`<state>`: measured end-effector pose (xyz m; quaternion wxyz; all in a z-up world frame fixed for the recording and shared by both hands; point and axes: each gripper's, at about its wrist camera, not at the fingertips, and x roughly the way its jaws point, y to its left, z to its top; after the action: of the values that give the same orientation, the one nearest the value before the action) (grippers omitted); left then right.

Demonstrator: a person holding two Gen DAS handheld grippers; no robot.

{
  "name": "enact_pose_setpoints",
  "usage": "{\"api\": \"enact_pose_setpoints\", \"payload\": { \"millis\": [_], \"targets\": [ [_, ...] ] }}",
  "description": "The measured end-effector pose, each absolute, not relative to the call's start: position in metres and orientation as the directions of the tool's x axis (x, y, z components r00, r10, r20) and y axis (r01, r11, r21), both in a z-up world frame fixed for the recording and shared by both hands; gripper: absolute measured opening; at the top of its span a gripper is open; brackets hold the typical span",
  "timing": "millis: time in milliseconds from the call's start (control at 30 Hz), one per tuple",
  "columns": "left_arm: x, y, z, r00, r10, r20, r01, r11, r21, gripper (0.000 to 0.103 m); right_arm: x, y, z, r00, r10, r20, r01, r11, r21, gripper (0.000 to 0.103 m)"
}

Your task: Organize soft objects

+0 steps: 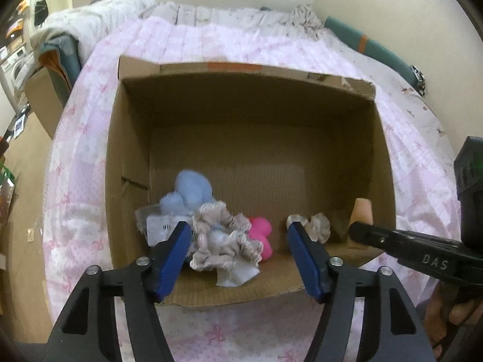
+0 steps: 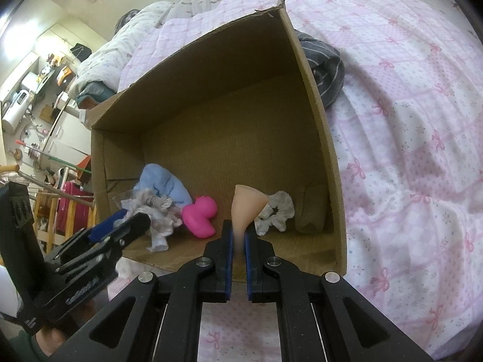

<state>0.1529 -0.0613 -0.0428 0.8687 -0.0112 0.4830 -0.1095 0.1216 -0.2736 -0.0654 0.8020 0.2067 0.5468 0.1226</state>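
An open cardboard box (image 1: 250, 96) (image 2: 317, 114) stands on the pink bed. Inside lie a light blue soft item (image 1: 190, 190) (image 2: 164, 185), a beige frilled cloth bundle (image 1: 223, 238) (image 2: 157, 214), a pink plush (image 1: 261, 233) (image 2: 200, 215) and a grey-white scrunchie (image 1: 317, 226) (image 2: 279, 208). My left gripper (image 1: 238, 244) is open over the box's near edge, above the frilled bundle. My right gripper (image 2: 238, 235) is shut on a peach soft cone-shaped piece (image 2: 246, 203) (image 1: 362, 211), held just inside the box's near right corner.
The pink patterned bedspread (image 2: 407, 120) surrounds the box. A dark striped garment (image 2: 326, 69) lies behind the box's right wall. Pillows and blankets (image 1: 90, 21) are at the bed's head. Room clutter and a drying rack (image 2: 45, 181) are at left.
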Motion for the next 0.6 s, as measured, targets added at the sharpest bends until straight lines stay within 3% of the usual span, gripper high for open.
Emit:
{"api": "enact_pose_setpoints", "payload": {
  "millis": [300,400,433,467,500,533,600],
  "targets": [
    [0.155,-0.055,-0.038,0.520,-0.174,-0.836,0.153,0.982,-0.109,0.067,0.120,-0.273,-0.057,0.404,0.435,-0.805,0.002,0.879,0.476,0.016],
    [0.155,-0.051,-0.034,0.521,-0.183,-0.834,0.148,0.981,-0.123,0.067,0.119,-0.273,-0.050,0.435,0.430,-0.791,-0.006,0.880,0.475,0.030],
    [0.154,-0.050,-0.032,0.528,-0.178,-0.830,0.141,0.983,-0.121,0.067,0.118,-0.273,-0.047,0.451,0.420,-0.788,-0.011,0.885,0.466,0.039],
    [0.154,-0.048,-0.030,0.535,-0.171,-0.827,0.131,0.984,-0.119,0.067,0.118,-0.273,-0.043,0.464,0.411,-0.785,-0.013,0.889,0.458,0.063],
    [0.153,-0.045,-0.028,0.543,-0.168,-0.823,0.119,0.985,-0.123,0.067,0.117,-0.273,-0.039,0.485,0.402,-0.776,-0.015,0.892,0.452,0.073],
    [0.151,-0.042,-0.026,0.550,-0.167,-0.818,0.110,0.986,-0.128,0.067,0.115,-0.274,-0.034,0.508,0.394,-0.766,-0.017,0.894,0.448,0.079],
    [0.149,-0.037,-0.021,0.564,-0.164,-0.809,0.093,0.986,-0.135,0.067,0.113,-0.274,-0.025,0.538,0.373,-0.756,-0.030,0.904,0.425,0.079]
  ]
}}
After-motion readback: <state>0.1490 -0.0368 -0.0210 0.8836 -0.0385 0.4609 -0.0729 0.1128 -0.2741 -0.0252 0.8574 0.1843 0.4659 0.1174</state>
